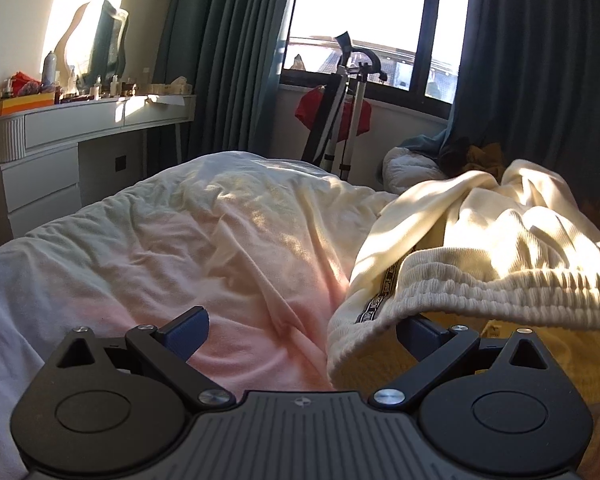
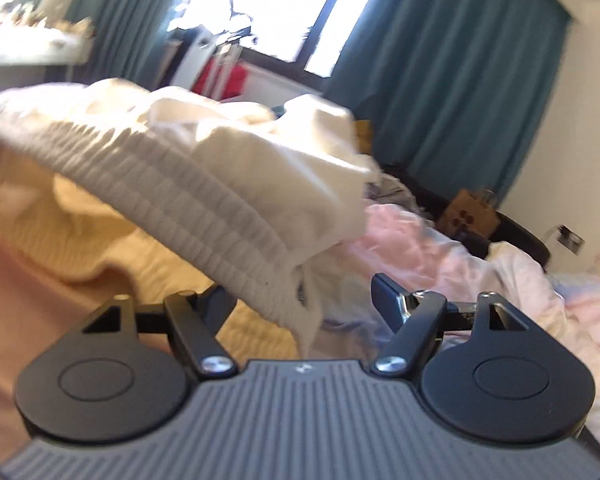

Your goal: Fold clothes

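Observation:
Cream trousers (image 1: 480, 216) with a ribbed elastic waistband (image 1: 500, 280) and a black patterned side stripe (image 1: 380, 296) lie bunched on the right of the bed. My left gripper (image 1: 304, 332) is open wide. The waistband's corner lies over its right finger and partly hides it, while the left finger (image 1: 188, 332) is bare above the duvet. In the blurred right wrist view the same waistband (image 2: 204, 208) hangs across my right gripper (image 2: 300, 300), which is open too. The band's end droops between the fingers and covers the left one; the right finger (image 2: 388, 300) shows free.
A rumpled pink-white duvet (image 1: 180, 248) covers the bed, with yellow fabric (image 1: 540, 344) under the trousers. A white dressing table (image 1: 80, 128) with a mirror stands at left. Teal curtains (image 1: 228, 52), a folded stand (image 1: 340, 112) and a red cloth are by the window. A brown paper bag (image 2: 468, 212) sits at right.

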### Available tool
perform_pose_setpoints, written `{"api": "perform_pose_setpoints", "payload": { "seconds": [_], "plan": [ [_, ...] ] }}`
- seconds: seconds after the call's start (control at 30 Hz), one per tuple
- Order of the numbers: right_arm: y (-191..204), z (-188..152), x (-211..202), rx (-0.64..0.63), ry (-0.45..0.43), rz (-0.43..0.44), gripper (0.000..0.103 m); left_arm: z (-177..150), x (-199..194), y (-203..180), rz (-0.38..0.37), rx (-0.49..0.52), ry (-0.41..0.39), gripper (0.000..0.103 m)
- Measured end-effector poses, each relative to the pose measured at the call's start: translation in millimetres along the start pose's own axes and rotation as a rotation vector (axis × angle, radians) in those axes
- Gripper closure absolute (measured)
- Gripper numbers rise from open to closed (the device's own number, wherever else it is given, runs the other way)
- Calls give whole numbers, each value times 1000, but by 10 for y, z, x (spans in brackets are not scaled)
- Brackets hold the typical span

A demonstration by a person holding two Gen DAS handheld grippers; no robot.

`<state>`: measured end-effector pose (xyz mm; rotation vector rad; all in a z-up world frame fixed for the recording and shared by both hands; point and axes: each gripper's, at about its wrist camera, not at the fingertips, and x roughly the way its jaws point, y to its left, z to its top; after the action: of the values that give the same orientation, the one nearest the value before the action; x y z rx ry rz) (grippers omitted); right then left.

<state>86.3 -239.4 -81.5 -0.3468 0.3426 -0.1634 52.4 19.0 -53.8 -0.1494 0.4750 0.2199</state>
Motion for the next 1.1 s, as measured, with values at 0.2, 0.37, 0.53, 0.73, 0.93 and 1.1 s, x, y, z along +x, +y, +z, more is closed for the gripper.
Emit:
{"api": "perform_pose_setpoints", "payload": {
  "seconds": [0.2,0.37,0.53,0.73,0.93,1.1],
  "plan": [
    [-479,-2,42,274,23,-56,38,-255,130,-408,68,280,40,16],
    [-619,-209,299,397,178,-9,51,-294,218,-332,28,227,68,25],
    [-571,-264,317,475,219,102,79,-285,158,-381,21,279,18,25],
    [-552,13,-96,446,-23,165,92,-358,103,-532,34,399,-17,21],
    [-630,157,-352,460,-138,202,93,-531,38,-741,60,585,-105,18],
    [-725,213,-470,489,-184,243,94,-713,18,-959,109,785,-242,18]
  ]
}}
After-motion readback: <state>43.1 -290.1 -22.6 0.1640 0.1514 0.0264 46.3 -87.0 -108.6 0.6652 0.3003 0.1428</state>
